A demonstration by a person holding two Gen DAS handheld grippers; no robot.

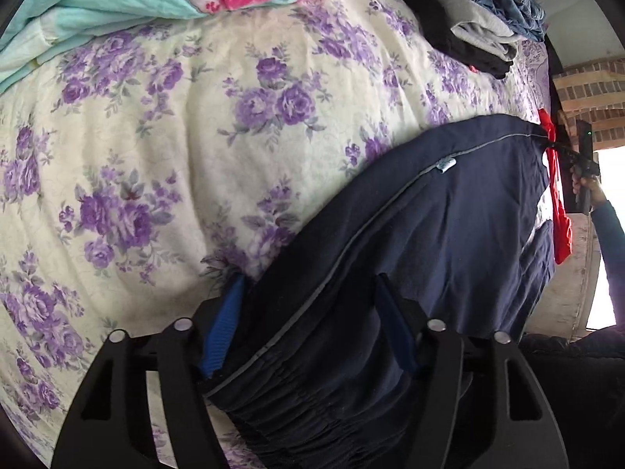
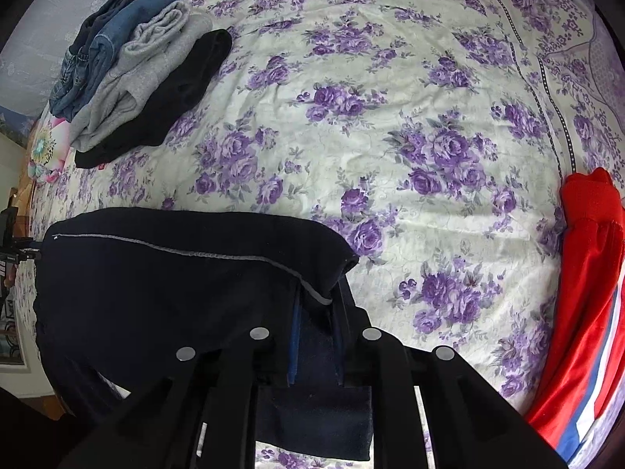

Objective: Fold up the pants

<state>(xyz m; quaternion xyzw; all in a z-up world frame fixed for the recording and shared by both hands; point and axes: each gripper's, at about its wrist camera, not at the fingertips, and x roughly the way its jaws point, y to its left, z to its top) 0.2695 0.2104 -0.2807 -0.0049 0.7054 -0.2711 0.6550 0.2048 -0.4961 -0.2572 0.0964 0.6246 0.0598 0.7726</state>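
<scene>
Both claws are working the navy elastic-waisted cotton pants on the floral bedspread: right claw clenching one corner, left claw straddling the waistband, not yet pinching. Next, I judge, it must grip for folding.

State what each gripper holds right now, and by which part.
The right gripper pinches the navy pants at a grey-piped corner. The left gripper straddles their elastic waistband, jaws apart; a firm grip cannot be told.

The pants between the left gripper's blue pads were dark navy with a thin grey seam line. Beyond the jaws the bedsheet was cream with purple roses. Past the right gripper's jaws lay a folded stack in denim blue, grey and black; off to their right, a red garment with blue and white stripes.
</scene>
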